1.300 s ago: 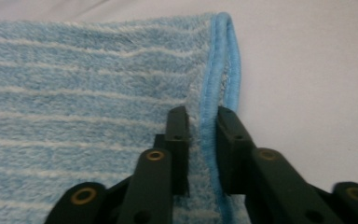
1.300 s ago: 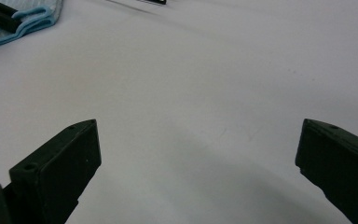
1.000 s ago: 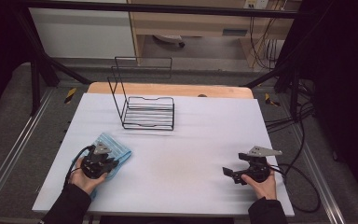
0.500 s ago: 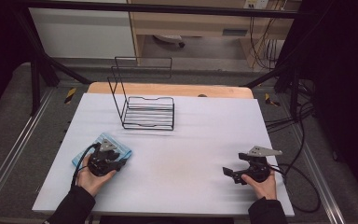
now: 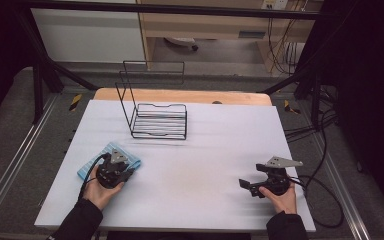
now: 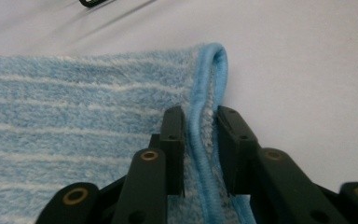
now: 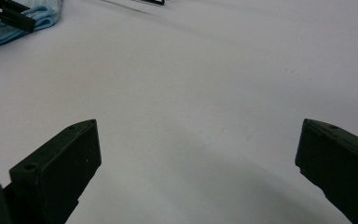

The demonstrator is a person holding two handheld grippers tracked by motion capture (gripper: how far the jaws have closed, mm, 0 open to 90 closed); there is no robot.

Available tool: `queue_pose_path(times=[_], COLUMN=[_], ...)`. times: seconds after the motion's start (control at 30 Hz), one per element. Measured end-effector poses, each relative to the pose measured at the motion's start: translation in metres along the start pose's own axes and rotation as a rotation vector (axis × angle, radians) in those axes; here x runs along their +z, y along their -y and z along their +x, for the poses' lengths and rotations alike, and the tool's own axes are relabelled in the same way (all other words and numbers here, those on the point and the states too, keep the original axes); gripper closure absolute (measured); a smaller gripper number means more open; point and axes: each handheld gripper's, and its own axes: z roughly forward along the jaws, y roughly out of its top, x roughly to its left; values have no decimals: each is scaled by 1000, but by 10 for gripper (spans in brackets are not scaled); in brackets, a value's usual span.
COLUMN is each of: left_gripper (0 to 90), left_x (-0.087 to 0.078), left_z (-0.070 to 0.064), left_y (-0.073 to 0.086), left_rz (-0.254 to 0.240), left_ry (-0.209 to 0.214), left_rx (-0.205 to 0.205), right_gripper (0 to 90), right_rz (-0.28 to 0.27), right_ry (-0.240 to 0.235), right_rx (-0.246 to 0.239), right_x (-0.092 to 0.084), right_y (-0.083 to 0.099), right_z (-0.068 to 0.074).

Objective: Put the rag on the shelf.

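A blue towel with white stripes (image 5: pixel 91 169) lies flat near the front left of the white table (image 5: pixel 205 150). My left gripper (image 5: pixel 124 164) rests on its right part. In the left gripper view the jaws (image 6: pixel 200 114) have just been closing and pinch the towel's thick blue hem (image 6: pixel 208 70), with the striped cloth (image 6: pixel 74 116) spreading to the left. My right gripper (image 5: pixel 243 184) rests at the front right, pointing left, its jaws (image 7: pixel 198 135) wide open over bare table. The towel (image 7: pixel 9 25) appears far off in the right gripper view.
A black wire rack (image 5: pixel 157 120) with a tall back frame stands at the rear middle of the table. A wooden board (image 5: pixel 180 95) edges the far side. Cables (image 5: pixel 325 200) trail off the table's right side. Metal rails flank the table.
My left gripper has shifted slightly to the right over the towel, towards its right edge. The right gripper has not moved.
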Motion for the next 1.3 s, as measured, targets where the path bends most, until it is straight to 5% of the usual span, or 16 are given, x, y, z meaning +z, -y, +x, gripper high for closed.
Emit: queue_pose_path(times=[0.77,1.3], left_gripper=[825,820], left_x=[-28,-25], left_z=[12,-33], left_y=[-4,-19], left_rz=[-66,-75], left_ry=[92,125], left_rx=[-64,-62], right_gripper=[7,8], right_rz=[3,-5], right_ry=[-5,-7], right_rx=[0,6], right_x=[0,1], right_y=[0,0], right_z=[0,0])
